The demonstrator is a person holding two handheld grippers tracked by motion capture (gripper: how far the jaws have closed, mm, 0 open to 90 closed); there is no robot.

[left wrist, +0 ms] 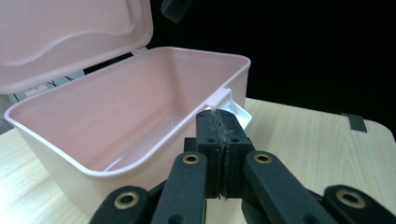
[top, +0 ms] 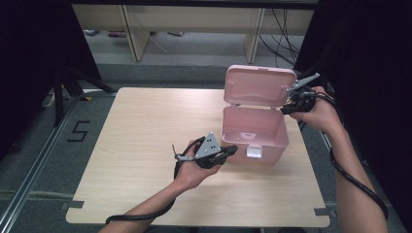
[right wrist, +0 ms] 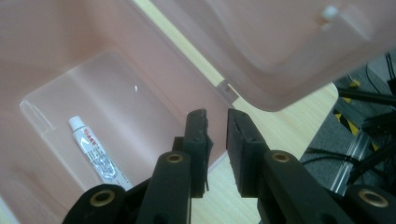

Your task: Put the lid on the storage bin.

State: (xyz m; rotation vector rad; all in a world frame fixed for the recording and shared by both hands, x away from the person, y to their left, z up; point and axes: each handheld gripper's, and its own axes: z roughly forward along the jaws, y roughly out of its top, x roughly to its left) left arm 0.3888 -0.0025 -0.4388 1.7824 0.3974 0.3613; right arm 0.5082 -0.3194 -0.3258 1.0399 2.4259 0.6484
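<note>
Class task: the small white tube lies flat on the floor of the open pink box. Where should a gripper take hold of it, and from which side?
Grip the tube across its narrow middle, coming straight down through the pink box's open top. It lies flat, walls block any sideways approach.

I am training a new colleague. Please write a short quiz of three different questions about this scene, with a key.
1. True or false: the pink box has its lid open.
2. What lies inside the box? A) a small tube B) a spoon C) a sponge
3. Which gripper has its fingers pressed together with nothing between them?

Key: 1. True. 2. A, the small tube on the box floor. 3. The left gripper; the right gripper shows a gap.
</note>
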